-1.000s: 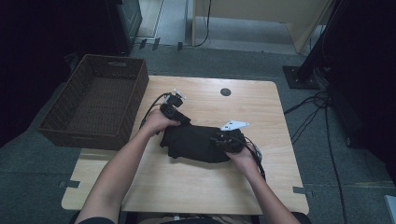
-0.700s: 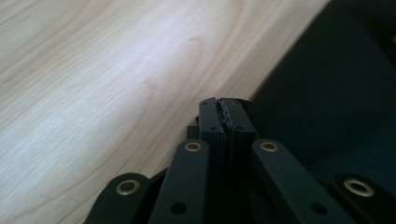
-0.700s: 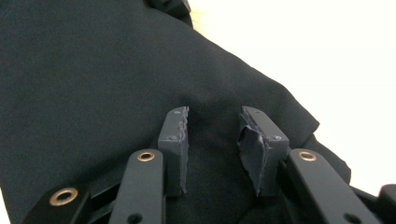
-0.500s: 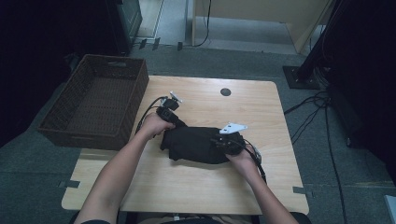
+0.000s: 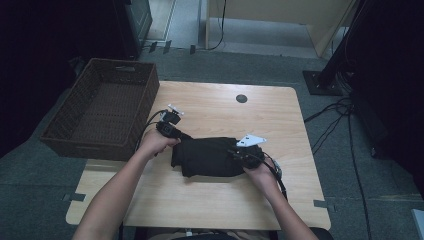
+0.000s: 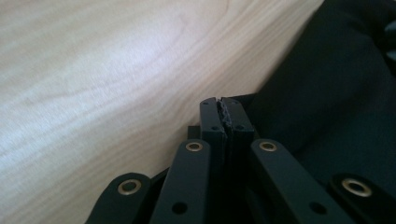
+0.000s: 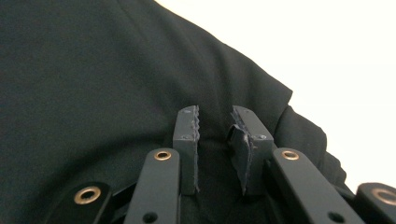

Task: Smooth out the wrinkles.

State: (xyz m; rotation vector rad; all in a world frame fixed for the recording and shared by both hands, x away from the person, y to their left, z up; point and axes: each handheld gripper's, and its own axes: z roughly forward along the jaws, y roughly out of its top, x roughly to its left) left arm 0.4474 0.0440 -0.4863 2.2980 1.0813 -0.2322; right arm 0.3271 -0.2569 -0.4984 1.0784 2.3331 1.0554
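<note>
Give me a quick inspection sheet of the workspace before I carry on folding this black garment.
Surface: wooden table, bare apart from the job's things.
Job's things: black garment bunched mid-table; wicker basket at the table's left edge, nothing seen inside.
Clutter: nothing seen.
Grippers: left gripper shut at the garment's left edge; right gripper has just been closing, fabric between its fingers, gap remaining.
Cables: gripper cables on the table; more on the floor at right.
Surroundings: grey floor, dark stands.

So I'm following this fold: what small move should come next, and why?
Probably close the right gripper on the black cloth: its jaws have been closing but a gap shows, while the left gripper looks shut at the cloth's edge.
</note>
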